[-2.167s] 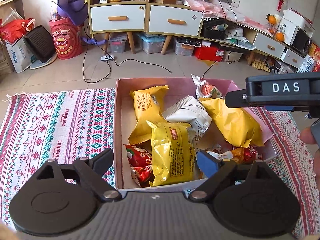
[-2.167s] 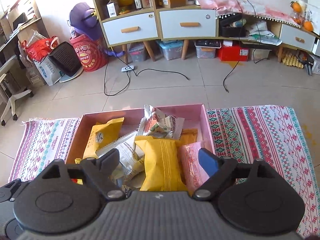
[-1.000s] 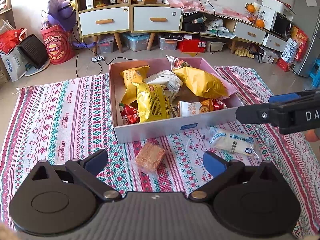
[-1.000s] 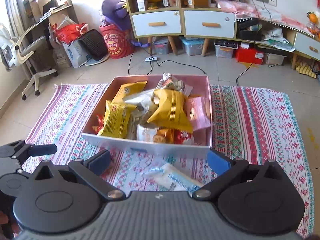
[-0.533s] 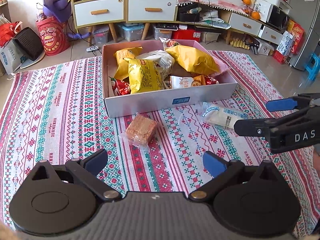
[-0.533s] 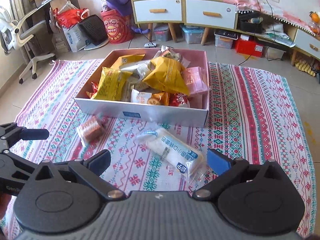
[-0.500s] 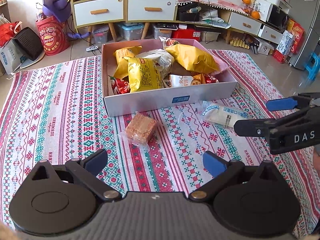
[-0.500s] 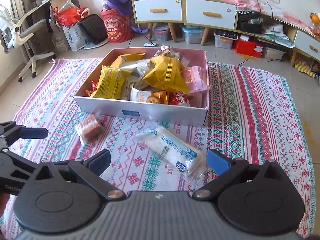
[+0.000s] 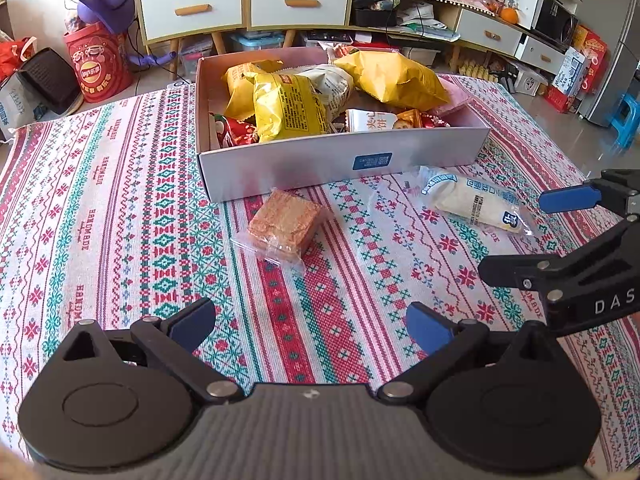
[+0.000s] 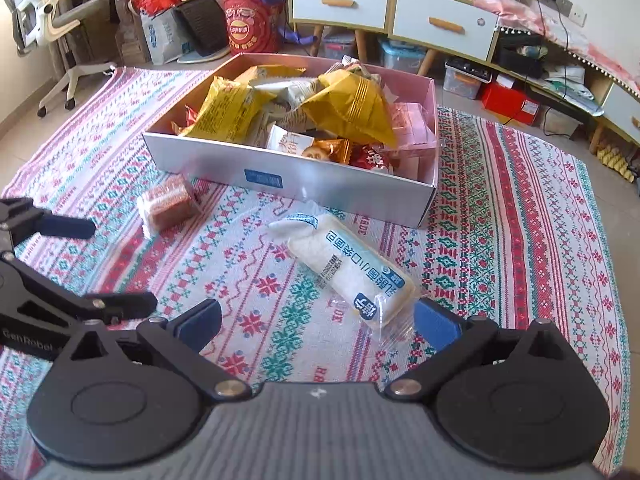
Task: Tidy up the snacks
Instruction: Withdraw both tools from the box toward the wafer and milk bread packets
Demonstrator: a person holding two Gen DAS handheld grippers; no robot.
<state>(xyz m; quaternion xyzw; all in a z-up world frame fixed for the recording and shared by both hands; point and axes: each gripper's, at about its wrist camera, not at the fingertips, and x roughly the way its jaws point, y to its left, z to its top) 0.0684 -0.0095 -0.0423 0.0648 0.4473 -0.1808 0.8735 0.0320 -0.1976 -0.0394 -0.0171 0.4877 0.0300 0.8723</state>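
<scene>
Two gaping grippers over a patterned cloth, two loose snacks lying before a full box.

Nearest, the left gripper (image 9: 310, 325) and right gripper (image 10: 318, 326) both hover with fingers spread wide and nothing between them. Just past the right gripper's fingertips lies the white wrapped roll (image 10: 347, 269). To its left, a little farther, sits the brown square cake (image 9: 285, 223) in clear wrap, just before the box wall. Beyond them the pink box (image 9: 340, 160) holds yellow bags (image 9: 288, 106) and smaller packets. Farthest stand white-drawered cabinets (image 9: 192, 10).
</scene>
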